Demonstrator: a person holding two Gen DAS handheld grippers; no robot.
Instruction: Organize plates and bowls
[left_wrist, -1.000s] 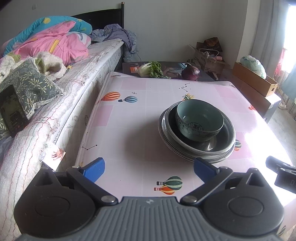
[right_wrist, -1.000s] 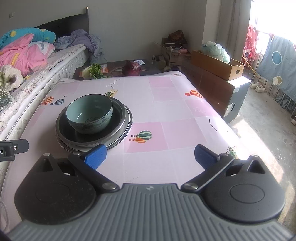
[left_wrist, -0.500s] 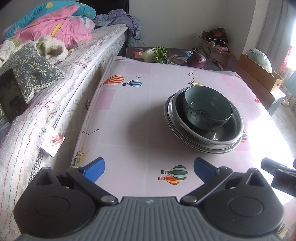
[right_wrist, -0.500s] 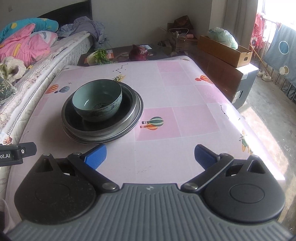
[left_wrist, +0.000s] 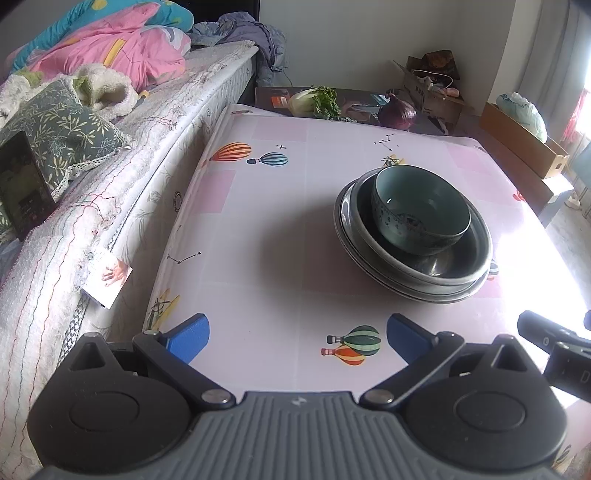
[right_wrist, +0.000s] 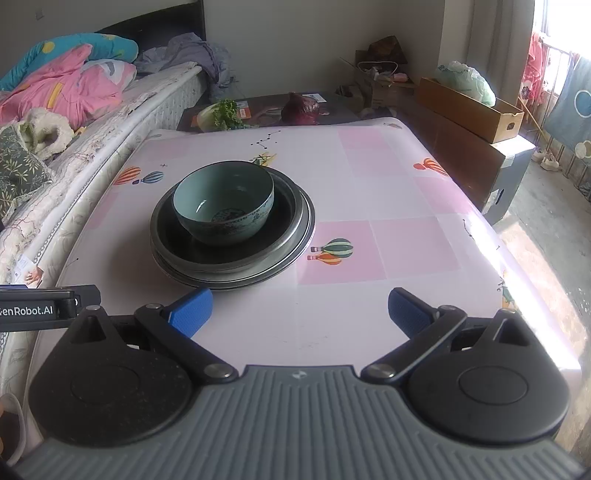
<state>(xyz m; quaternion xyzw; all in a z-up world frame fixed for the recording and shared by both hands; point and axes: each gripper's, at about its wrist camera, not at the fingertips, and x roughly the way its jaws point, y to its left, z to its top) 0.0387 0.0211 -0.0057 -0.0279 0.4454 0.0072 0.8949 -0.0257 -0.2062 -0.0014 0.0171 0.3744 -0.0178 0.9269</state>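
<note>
- The bed (left_wrist: 155, 122) runs along the left edge of the bench (left_wrist: 258, 229), heaped with bedding; none of it belongs to the job.
- The left gripper (left_wrist: 297, 332) hangs over the near left part of the bench with its blue fingers (left_wrist: 190, 334) spread wide and nothing between them.
- The teal bowl (left_wrist: 421, 206) sits upright inside a stack of grey plates (left_wrist: 417, 273), right of centre in the left wrist view and well ahead of the left gripper.
- From the right wrist view the same bowl (right_wrist: 223, 205) and plates (right_wrist: 236, 266) lie ahead and to the left, the stack's near rim just beyond the left finger of that gripper.
- The right gripper (right_wrist: 300, 308) is also spread and empty, above bare bench.
- The stack looks already nested, so I judge this an approach or a pause, with neither gripper yet committed to a piece.
- If the bowl has to go elsewhere, the next move calls for one finger inside its rim and one outside, then a straight lift so the plates do not drag along.
- A purple cabbage (right_wrist: 300, 109) and greens (right_wrist: 221, 114) lie on a low surface past the far edge, clear of the work.
</note>
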